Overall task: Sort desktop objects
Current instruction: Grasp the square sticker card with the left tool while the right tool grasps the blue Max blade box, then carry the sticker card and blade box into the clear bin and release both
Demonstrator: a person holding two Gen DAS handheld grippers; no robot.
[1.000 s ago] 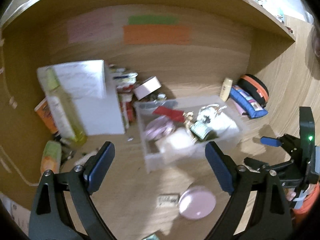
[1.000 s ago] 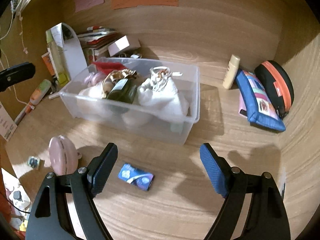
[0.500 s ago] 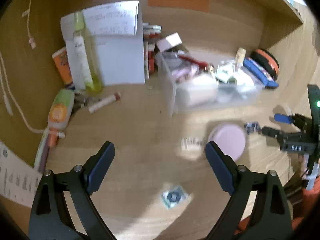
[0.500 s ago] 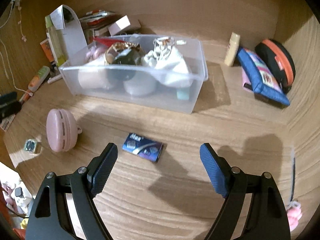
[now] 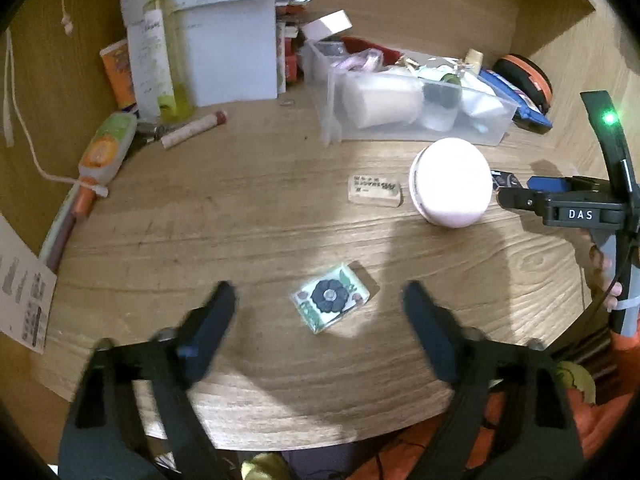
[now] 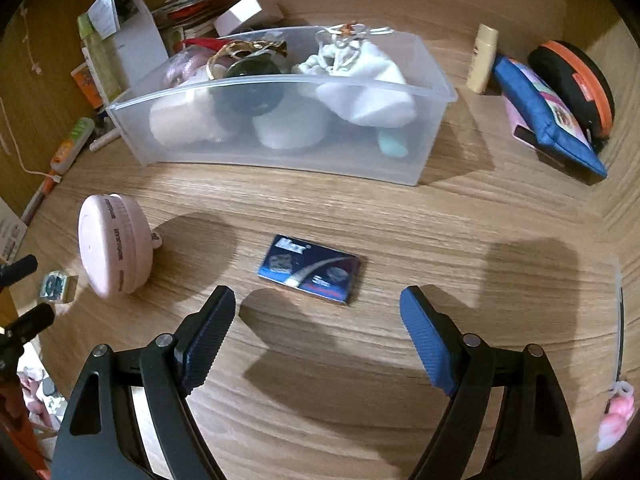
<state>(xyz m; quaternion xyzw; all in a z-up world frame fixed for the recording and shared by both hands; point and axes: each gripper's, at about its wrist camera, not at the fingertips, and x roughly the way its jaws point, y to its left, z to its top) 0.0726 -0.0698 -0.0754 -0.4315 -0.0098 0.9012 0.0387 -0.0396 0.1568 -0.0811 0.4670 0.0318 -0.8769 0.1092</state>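
A small flat tile with a dark flower print point(image 5: 330, 298) lies on the wooden desk just ahead of my left gripper point(image 5: 320, 308). Its jaws are closing, blurred, with nothing between them and the tile beyond the tips. My right gripper point(image 6: 316, 312) is open and empty above a dark blue card box point(image 6: 312, 270), which lies just past its tips. A round pink case point(image 5: 452, 182) point(image 6: 114, 244) stands on the desk between the two grippers. A small printed wooden block point(image 5: 374, 190) lies left of the case. The clear plastic bin point(image 6: 430, 118) point(image 5: 330, 96) behind holds several items.
A white box point(image 5: 232, 48), a green bottle point(image 5: 154, 64), tubes and pens crowd the back left. At the back right lean a cream tube point(image 6: 482, 60), a blue pouch point(image 6: 548, 116) and a black-orange case point(image 6: 576, 80). The desk's front edge point(image 5: 280, 436) is near. A paper slip point(image 5: 24, 304) sits far left.
My left gripper has swung down toward the near desk, bringing the flower tile up close, and its jaws have narrowed. My right gripper has sunk toward the blue card box, still open.
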